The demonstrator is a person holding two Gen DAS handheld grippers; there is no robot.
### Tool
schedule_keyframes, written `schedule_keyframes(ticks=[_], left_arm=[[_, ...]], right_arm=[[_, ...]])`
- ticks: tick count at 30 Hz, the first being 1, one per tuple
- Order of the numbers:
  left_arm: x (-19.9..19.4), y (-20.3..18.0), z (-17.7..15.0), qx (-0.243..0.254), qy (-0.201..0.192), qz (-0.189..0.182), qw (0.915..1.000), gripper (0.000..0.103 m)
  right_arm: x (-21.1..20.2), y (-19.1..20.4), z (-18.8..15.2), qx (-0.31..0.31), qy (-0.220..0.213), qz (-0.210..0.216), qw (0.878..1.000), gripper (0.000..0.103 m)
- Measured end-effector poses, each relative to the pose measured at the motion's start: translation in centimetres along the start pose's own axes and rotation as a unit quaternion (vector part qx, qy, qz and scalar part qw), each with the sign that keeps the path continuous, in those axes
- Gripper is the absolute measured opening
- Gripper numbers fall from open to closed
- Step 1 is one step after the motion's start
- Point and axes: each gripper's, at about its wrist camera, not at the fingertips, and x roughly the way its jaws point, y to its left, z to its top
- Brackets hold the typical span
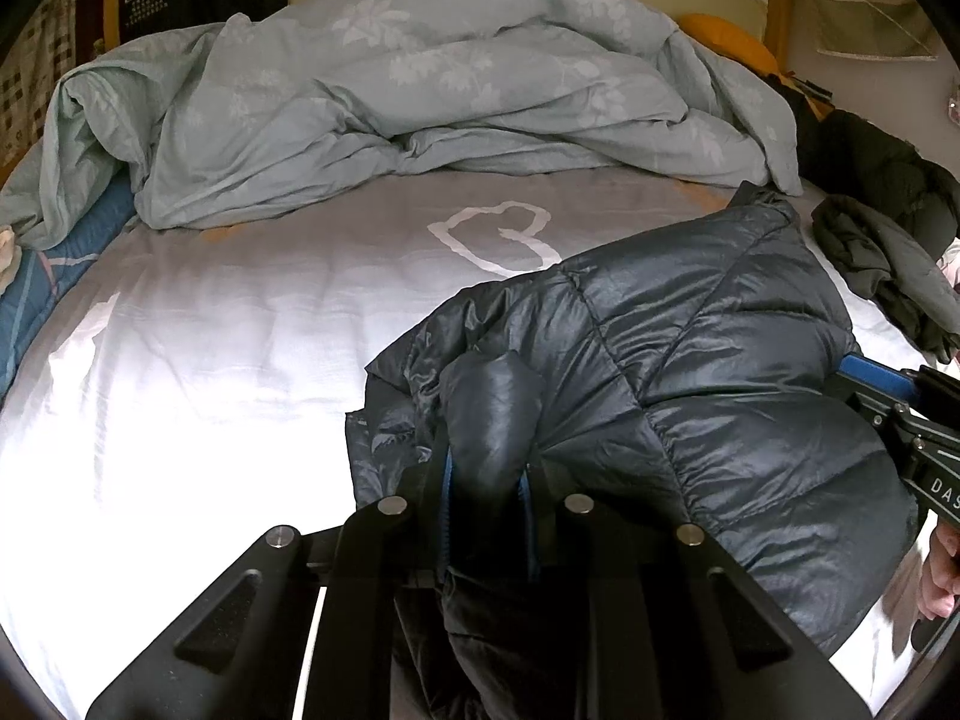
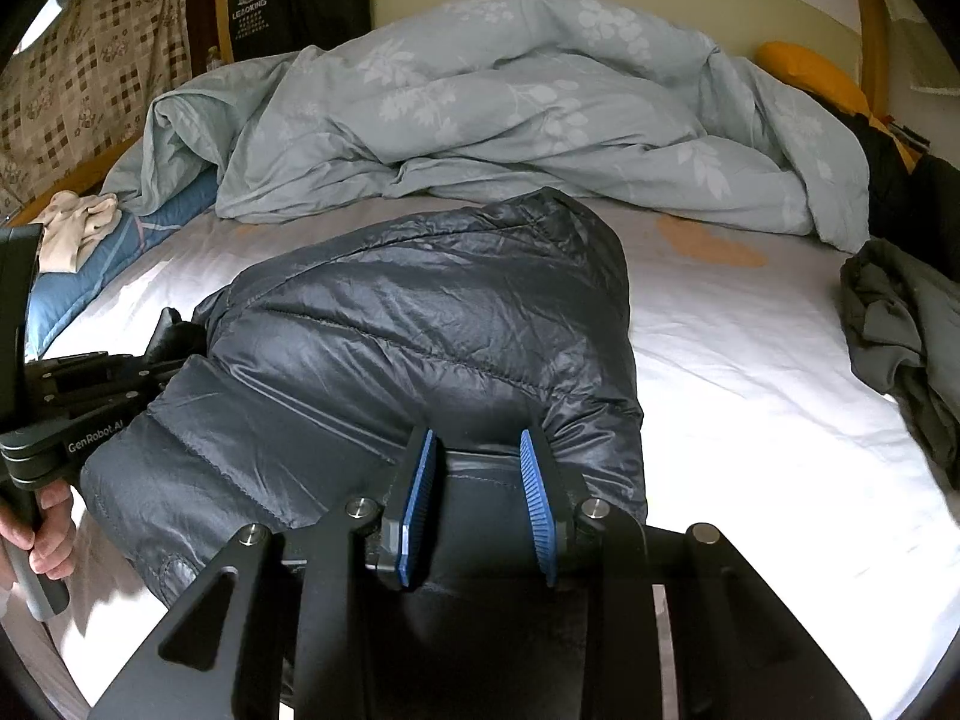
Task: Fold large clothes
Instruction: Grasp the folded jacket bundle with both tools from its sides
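A dark grey quilted down jacket (image 1: 690,354) lies bunched on the white bed sheet (image 1: 180,390); it also shows in the right wrist view (image 2: 420,330). My left gripper (image 1: 489,468) is shut on a puffed fold at the jacket's left edge, its blue pads mostly buried in the fabric. My right gripper (image 2: 480,468) grips the jacket's near edge between its blue pads (image 2: 420,480), which stand somewhat apart around the thick fabric. Each gripper shows in the other's view: the right one (image 1: 900,414) at the jacket's right side, the left one (image 2: 72,396) at its left side.
A crumpled light blue floral duvet (image 1: 420,96) fills the back of the bed. A dark green garment (image 1: 882,264) lies at the right edge, also in the right wrist view (image 2: 900,324). A yellow pillow (image 2: 810,72) sits back right. A blue blanket (image 2: 78,288) and beige cloth (image 2: 78,222) lie left.
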Motion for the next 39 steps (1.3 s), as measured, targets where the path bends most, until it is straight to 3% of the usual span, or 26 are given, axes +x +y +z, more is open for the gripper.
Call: schedule_keyframes(ticks=[10,12,13,15,16,17,20,25,29,31,33,35,39], left_arm=[[-0.4,0.1,0.0,-0.02,0.001,-0.002,0.9998,0.017],[-1.8,-0.2,0.2,-0.01,-0.015,0.009,0.9998,0.017],[-2.9,-0.7,0.4,0.001,-0.03,0.017,0.9994,0.022],[-5.5,-1.0,0.9,0.013,-0.065,0.009,0.9978,0.047],[-6.8,-1.0,1.1,0.006,-0.082,0.003,0.9966,0.068],[-7.9,-0.8,1.2,-0.006,-0.094,0.0,0.9956,0.077],[-9.1,-0.4,1.0,-0.034,-0.082,-0.021,0.9959,0.078],[-6.1,0.5,-1.3,-0.072,-0.019,-0.052,0.9958,0.079],[-4.8,1.5,-1.9,-0.108,0.0,-0.081,0.9908,0.088],[-4.1,1.6,-1.9,-0.117,0.015,-0.091,0.9889,0.091],[-3.1,1.7,-2.4,-0.128,0.033,-0.098,0.9863,0.097],[-1.9,2.1,-3.1,-0.157,0.058,-0.121,0.9784,0.1],[0.0,3.3,-4.3,-0.227,0.101,-0.192,0.9493,0.102]], right_arm=[[0.0,0.1,0.0,0.001,0.001,0.0,1.0,0.03],[0.0,0.1,0.0,0.002,0.002,-0.001,1.0,0.03],[0.1,0.1,-0.1,0.002,0.003,-0.002,1.0,0.03],[0.1,0.2,-0.3,-0.002,0.005,-0.005,1.0,0.03],[0.1,0.1,-0.3,-0.001,0.006,-0.003,1.0,0.03],[0.1,0.0,-0.4,0.005,0.007,-0.001,1.0,0.03],[0.0,-0.2,-0.4,0.013,0.007,0.001,1.0,0.03],[-0.2,-0.1,-0.6,0.01,0.002,-0.006,1.0,0.03],[-0.5,0.0,-0.6,0.008,0.0,-0.011,1.0,0.032],[-0.9,0.0,-0.7,0.008,-0.006,-0.022,1.0,0.04],[-1.7,-0.3,-0.8,0.007,-0.019,-0.049,0.999,0.06],[-2.5,-1.2,-0.9,0.017,-0.032,-0.06,0.998,0.084],[-3.9,-4.4,-0.5,0.09,-0.032,-0.004,0.995,0.085]])
